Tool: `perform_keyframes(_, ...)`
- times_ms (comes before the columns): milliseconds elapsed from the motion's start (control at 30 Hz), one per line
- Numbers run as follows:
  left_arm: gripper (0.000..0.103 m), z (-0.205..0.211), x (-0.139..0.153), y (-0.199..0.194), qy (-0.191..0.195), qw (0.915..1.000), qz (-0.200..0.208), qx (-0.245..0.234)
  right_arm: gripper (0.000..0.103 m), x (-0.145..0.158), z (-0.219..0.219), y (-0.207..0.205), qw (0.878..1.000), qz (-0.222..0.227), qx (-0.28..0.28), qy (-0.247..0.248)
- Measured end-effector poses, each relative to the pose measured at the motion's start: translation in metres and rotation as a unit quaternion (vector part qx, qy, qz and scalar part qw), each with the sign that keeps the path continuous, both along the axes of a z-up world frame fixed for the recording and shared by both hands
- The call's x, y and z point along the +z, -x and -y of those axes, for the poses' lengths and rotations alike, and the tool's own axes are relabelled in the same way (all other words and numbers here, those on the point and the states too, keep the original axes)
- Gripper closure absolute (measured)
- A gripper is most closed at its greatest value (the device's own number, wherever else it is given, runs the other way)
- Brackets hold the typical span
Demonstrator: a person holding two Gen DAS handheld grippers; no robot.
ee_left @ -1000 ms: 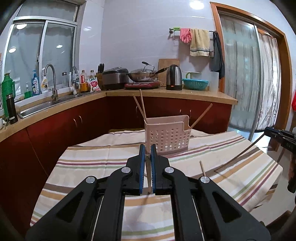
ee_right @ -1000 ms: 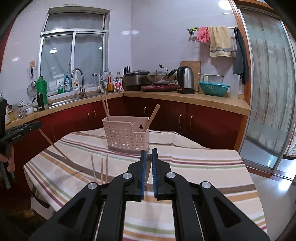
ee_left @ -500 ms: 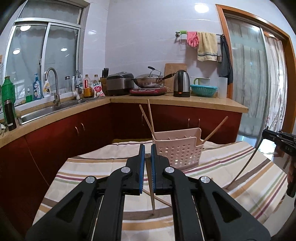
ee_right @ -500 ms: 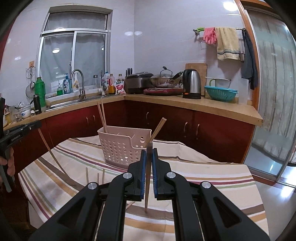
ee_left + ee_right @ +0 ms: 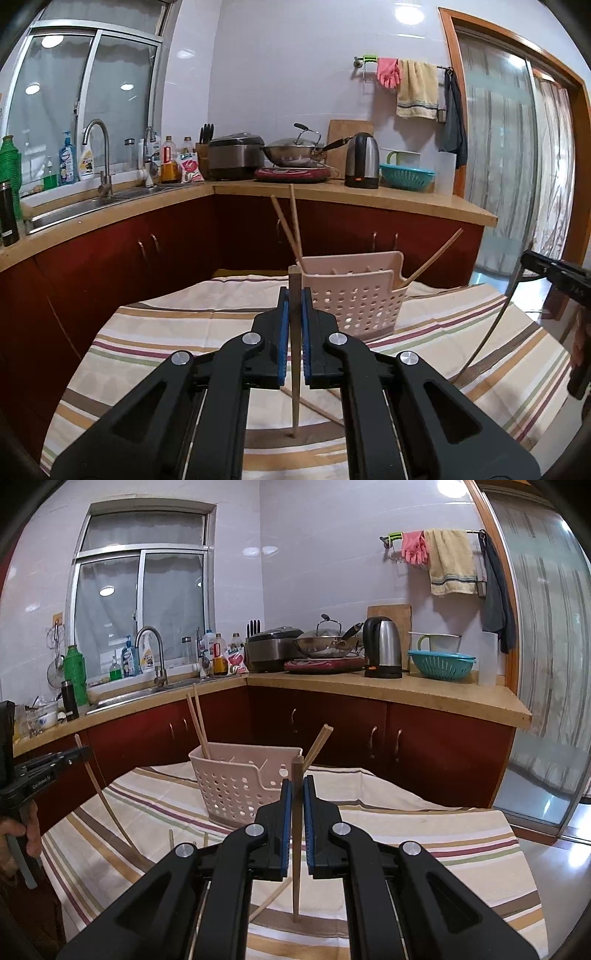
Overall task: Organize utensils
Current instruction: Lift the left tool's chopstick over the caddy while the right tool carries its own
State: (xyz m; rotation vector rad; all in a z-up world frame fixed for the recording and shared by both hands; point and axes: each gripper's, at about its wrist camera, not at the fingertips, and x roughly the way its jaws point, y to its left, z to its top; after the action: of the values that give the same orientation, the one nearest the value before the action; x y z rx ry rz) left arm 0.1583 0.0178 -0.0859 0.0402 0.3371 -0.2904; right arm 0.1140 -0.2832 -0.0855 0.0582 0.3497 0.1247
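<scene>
The left gripper (image 5: 295, 310) is squeezed tight on a chopstick (image 5: 295, 369) that stands almost straight up, its thin end down by the striped tablecloth (image 5: 166, 332). The right gripper (image 5: 297, 801) pinches another chopstick (image 5: 296, 867) the same way. Just behind them sits a pink basket (image 5: 354, 302) on the table, with more chopsticks (image 5: 291, 229) leaning inside. A few loose chopsticks (image 5: 317, 406) lie on the cloth near the grippers.
</scene>
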Motion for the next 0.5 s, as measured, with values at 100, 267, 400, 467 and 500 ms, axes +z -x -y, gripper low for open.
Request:
perform_keyframes(100,0.097,0.003,0.009,-0.001,0.003,0.9999,0.005,-0.01,0.096,0.007,-0.002,-0.001,1.0,0.008,0.006,-0.008)
perform_keyframes(267,0.097,0.006,0.027,-0.009,0.02,0.9993,0.007,-0.029,0.096,0.023,-0.002,-0.007,0.999,0.023,0.015,-0.023)
perform_keyframes(400,0.097,0.014,0.047,-0.02,0.03,0.9984,0.018,-0.044,0.096,0.039,-0.006,-0.015,0.999,0.039,0.024,-0.026)
perform_keyframes(467,0.097,0.019,0.059,-0.025,0.03,0.9979,0.027,-0.051,0.096,0.05,-0.008,-0.021,0.998,0.051,0.029,-0.025)
perform_keyframes(500,0.097,0.023,0.065,-0.028,0.027,0.9977,0.034,-0.054,0.096,0.057,-0.009,-0.025,0.998,0.058,0.032,-0.023)
